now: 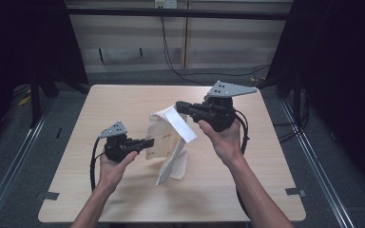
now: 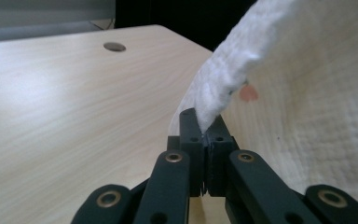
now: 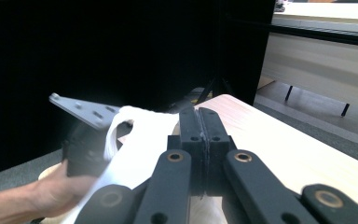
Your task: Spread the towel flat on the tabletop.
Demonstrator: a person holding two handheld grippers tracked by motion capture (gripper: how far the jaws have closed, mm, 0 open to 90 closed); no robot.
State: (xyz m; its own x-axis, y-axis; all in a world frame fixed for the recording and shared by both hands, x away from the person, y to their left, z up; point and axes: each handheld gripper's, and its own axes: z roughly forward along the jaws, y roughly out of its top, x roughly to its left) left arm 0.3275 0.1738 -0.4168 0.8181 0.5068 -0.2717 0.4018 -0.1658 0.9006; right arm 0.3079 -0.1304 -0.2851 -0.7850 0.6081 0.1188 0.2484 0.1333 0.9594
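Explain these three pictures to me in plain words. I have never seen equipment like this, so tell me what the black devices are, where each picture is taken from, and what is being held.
No robot here: a person holds a hand-operated gripper in each hand, each with two black jaws. The high view looks down from above the person onto a wooden table, with the left gripper at the left and the right gripper at the right. The other two pictures come from small cameras riding on the grippers, looking along their own jaws.

Both grippers hold one white cloth, lifted so part hangs down to the table. In the left gripper view the jaws are shut on the cloth's edge. In the right gripper view the jaws are closed, the cloth trails beside them, and the other hand shows farther off.
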